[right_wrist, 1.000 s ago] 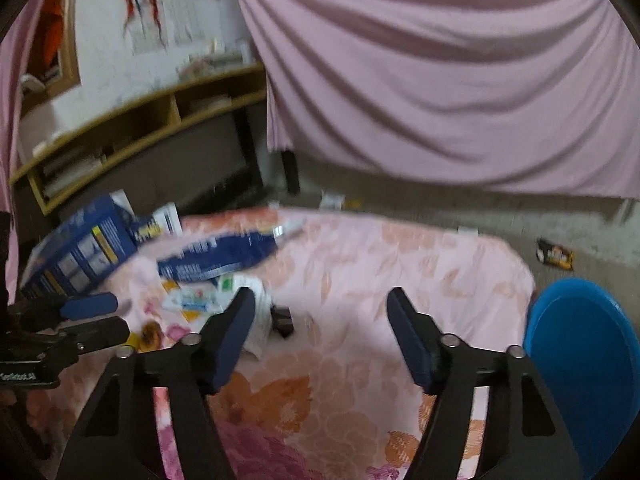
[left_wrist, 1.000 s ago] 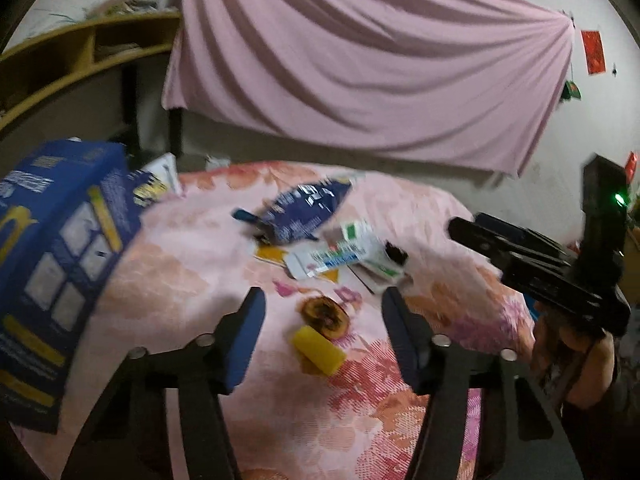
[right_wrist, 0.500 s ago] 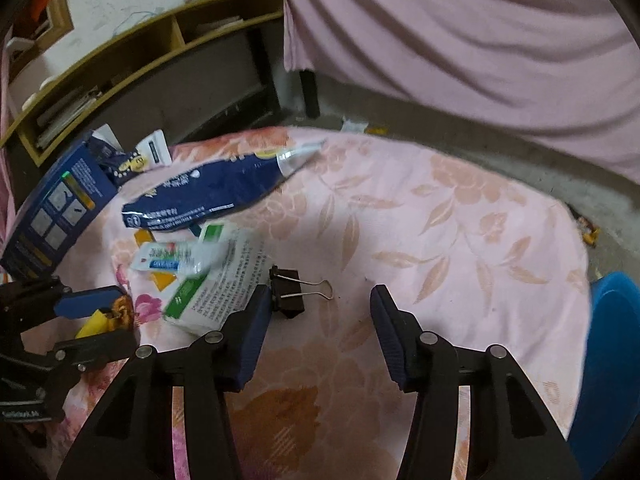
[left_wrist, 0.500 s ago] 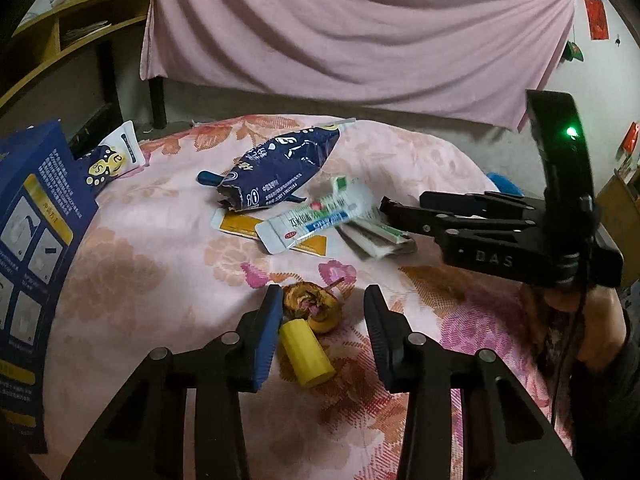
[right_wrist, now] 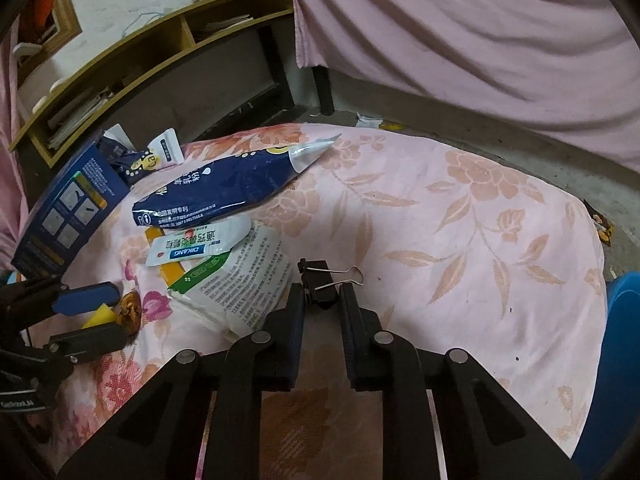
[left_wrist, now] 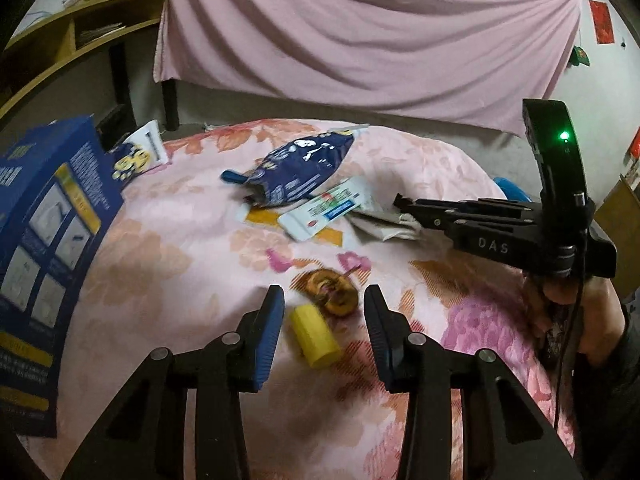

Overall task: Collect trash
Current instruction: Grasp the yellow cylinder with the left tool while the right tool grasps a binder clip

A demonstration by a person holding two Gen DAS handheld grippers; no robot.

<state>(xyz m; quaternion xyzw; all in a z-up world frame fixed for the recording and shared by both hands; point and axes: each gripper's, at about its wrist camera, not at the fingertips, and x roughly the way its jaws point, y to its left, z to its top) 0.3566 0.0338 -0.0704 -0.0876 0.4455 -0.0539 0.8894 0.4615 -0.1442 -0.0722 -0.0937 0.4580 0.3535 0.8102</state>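
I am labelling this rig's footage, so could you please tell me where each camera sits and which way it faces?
Left wrist: rides the left hand-held gripper, looking forward and down across the floral tablecloth at the yellow cylinder; its own two fingers show, open, plus the right hand-held gripper and the person's hand.
Right wrist: rides the right hand-held gripper, looking down at the binder clip between its nearly closed fingers; the left hand-held gripper shows at the left edge.
Shared: the dark blue pouch, the blue box, the pink curtain.

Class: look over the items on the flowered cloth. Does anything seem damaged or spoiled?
Yes. The brown fruit, beside the yellow cylinder between the left tool's fingers, looks shrivelled and rotten. The dark blue packet lies torn open and crumpled.
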